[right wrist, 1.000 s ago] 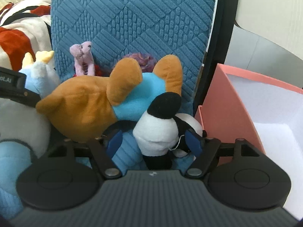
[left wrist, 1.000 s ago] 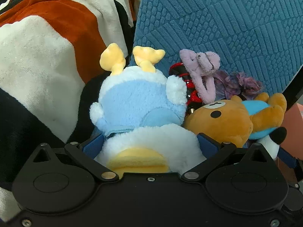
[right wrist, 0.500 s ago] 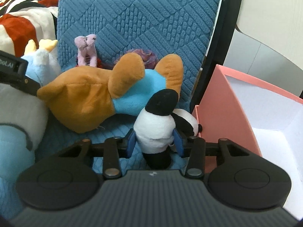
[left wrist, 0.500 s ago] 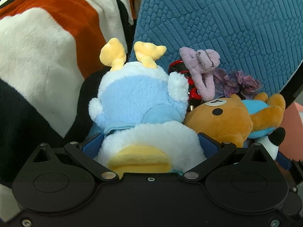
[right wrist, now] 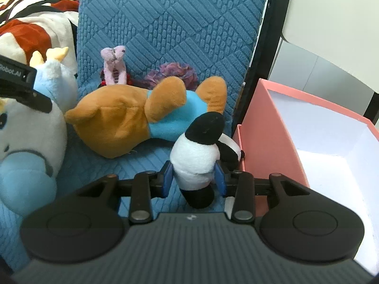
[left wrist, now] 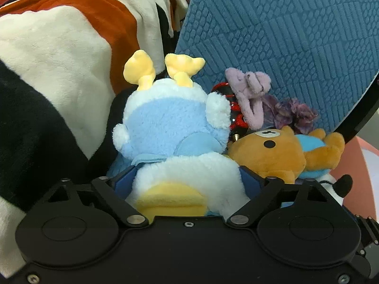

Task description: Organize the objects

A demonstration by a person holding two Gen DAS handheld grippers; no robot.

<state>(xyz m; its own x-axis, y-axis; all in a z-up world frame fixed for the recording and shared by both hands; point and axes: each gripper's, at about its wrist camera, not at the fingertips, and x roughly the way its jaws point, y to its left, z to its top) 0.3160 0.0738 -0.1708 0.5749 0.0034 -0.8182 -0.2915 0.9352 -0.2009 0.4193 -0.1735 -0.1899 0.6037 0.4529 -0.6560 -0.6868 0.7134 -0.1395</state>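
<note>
My left gripper (left wrist: 187, 177) is shut on a blue and white plush duck (left wrist: 175, 127) with yellow feet, held upside down; it also shows at the left of the right wrist view (right wrist: 28, 142). My right gripper (right wrist: 194, 177) is shut on a small black and white panda plush (right wrist: 196, 156), lifted off the blue cushion (right wrist: 142, 23). A brown bear plush in a blue shirt (right wrist: 132, 118) lies on the cushion between them, also seen in the left wrist view (left wrist: 272, 153). A pink box (right wrist: 260, 127) with a white inside stands open at the right.
A small purple plush (right wrist: 113, 64), a red and black item (left wrist: 234, 116) and a purple fabric flower (right wrist: 177, 73) lie against the cushion back. A striped white, orange and black blanket (left wrist: 59, 59) lies at the left. A black frame bar (right wrist: 265, 47) edges the cushion.
My right gripper closed on the panda plush and lifted it back from the bear, toward the pink box. My left gripper kept its hold on the duck and shifted slightly.
</note>
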